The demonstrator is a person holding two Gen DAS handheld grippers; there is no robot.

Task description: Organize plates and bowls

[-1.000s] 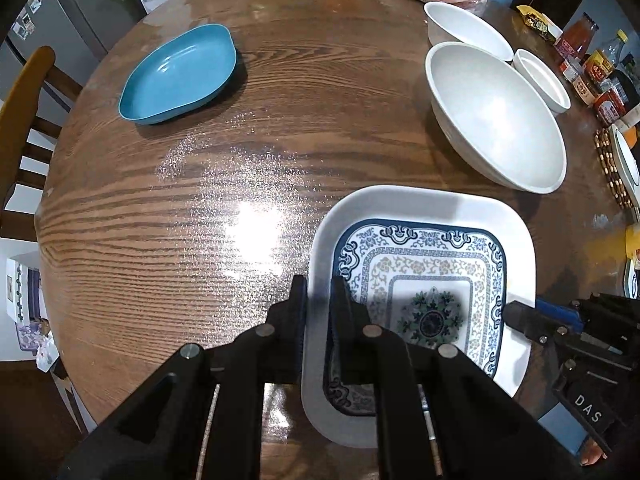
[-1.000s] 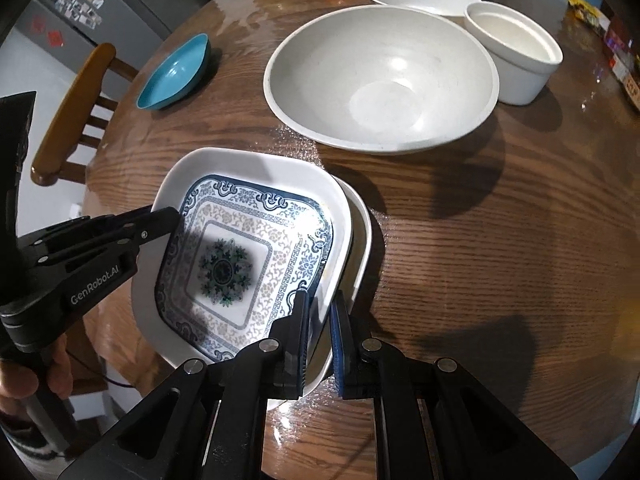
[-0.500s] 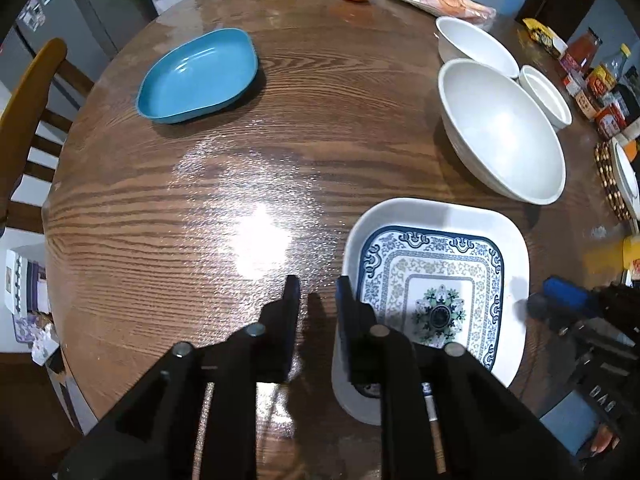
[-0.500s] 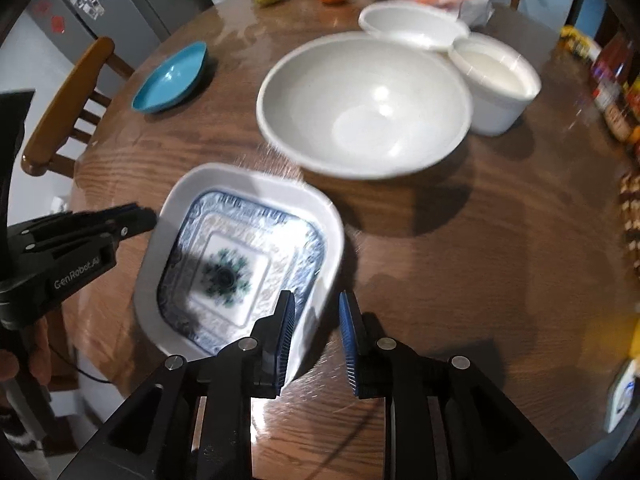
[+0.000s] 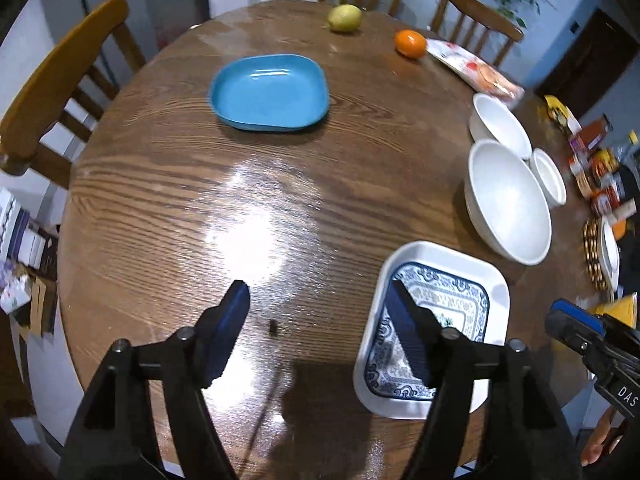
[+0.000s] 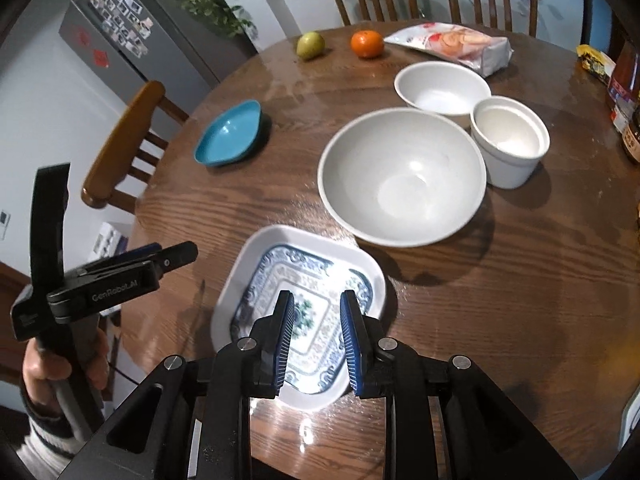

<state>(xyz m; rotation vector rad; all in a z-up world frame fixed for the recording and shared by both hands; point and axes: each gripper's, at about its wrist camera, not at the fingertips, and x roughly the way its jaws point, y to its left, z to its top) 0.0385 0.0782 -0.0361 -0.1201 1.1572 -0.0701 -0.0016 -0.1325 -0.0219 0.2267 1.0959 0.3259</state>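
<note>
Patterned plate (image 6: 304, 316) flat on tabletop (image 5: 280, 184), stiff, glazed, slippery, breakable; pinch rim at 6 o'clock. Left gripper (image 5: 320, 320) fingers just spread wide, empty; right gripper (image 6: 316, 336) fingers slightly apart, empty.

Biggest open patch on the bench (image 5: 168, 184) is the left-centre stretch between the blue dish (image 5: 270, 92) and the patterned square plate (image 5: 440, 320). Nothing stands there, so I can slide a tool across freely. The right side is crowded: the big white bowl (image 6: 402, 176) sits just behind the patterned plate, with a medium white bowl (image 6: 442, 86) and a small white cup-bowl (image 6: 510, 140) packed close behind and beside it, barely any gaps. Bottles and jars (image 5: 600, 168) line the far right edge. At the back, a pear (image 6: 310, 45), an orange (image 6: 366, 43) and a snack bag (image 6: 452, 46) block the rim. The near right of the bench in front of the big bowl is bare wood.
</note>
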